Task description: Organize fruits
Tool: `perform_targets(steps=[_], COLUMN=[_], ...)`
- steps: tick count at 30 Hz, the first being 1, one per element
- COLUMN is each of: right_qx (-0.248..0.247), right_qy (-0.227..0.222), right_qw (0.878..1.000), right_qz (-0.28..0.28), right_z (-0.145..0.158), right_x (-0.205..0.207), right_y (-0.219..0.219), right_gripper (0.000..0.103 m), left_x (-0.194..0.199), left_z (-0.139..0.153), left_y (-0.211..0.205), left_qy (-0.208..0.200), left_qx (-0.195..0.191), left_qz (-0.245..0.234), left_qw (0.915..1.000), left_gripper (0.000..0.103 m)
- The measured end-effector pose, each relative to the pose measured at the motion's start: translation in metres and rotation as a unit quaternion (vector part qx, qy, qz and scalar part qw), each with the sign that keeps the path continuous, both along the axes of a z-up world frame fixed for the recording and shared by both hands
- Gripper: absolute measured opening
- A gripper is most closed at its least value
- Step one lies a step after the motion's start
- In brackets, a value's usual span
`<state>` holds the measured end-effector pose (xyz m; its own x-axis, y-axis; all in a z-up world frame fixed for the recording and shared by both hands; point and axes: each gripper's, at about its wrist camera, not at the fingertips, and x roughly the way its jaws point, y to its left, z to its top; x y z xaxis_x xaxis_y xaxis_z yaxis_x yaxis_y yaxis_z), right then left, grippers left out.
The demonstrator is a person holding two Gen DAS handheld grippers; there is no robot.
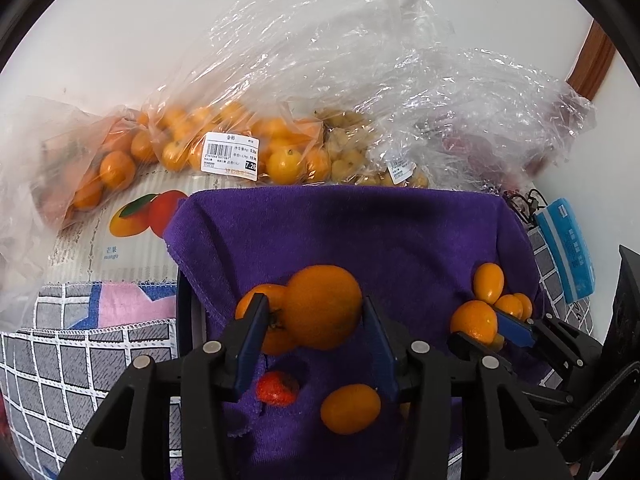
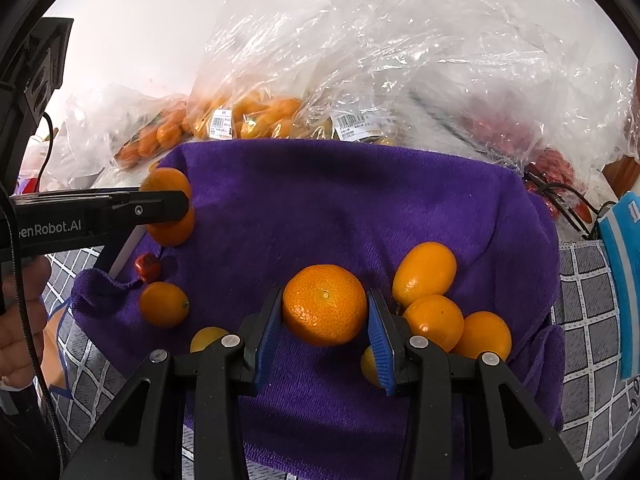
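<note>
On a purple towel [image 2: 320, 208] spread over a grey checked cloth [image 2: 592, 300], loose citrus lies in two clusters. Left gripper [image 1: 314, 322]: jaws set either side of a large orange [image 1: 323, 306], which fills the gap; the blue pad on its right side meets the peel, while on the other side contact cannot be judged, since a second orange [image 1: 260, 316] sits behind that finger. Just below lie a small red fruit [image 1: 277, 388] and an oval kumquat [image 1: 350, 408], both on the towel and apart from the pads. Right gripper [image 2: 325, 320]: clenched on a mandarin [image 2: 324, 304], both blue pads against its skin. To its right, three more orange fruits [image 2: 436, 320] touch one another; a lone one [image 2: 164, 304] rests to the left, near the towel's folded corner. In the right wrist view, a person's hand [image 2: 20, 320] appears at the left edge. Along the far edge of the towel stand clear plastic bags [image 1: 360, 92]: one with a price label [image 1: 230, 157] holds kumquats, another holds red fruit too blurred to identify. A blue packet [image 1: 564, 248] lies at the right
</note>
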<state>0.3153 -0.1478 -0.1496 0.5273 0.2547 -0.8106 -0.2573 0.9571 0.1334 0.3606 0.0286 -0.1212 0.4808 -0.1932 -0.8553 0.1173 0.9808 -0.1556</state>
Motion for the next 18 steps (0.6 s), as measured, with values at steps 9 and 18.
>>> perform_targets(steps=[9,18], right_qx=[0.007,0.006], right_qy=[-0.002,-0.019], right_qw=[1.000,1.000], right_qz=[0.002,-0.012], right_z=[0.003,0.019], right_x=[-0.004,-0.017], right_y=[-0.002,-0.006], right_gripper=[0.050,0.051], left_x=[-0.005,-0.020], left_z=[0.001,0.006], left_y=[0.003,0.006], left_qy=[0.002,0.002], left_qx=[-0.004,-0.007], left_qz=[0.001,0.010], left_qw=[1.0000,0.9999], left_gripper=[0.048,0.050])
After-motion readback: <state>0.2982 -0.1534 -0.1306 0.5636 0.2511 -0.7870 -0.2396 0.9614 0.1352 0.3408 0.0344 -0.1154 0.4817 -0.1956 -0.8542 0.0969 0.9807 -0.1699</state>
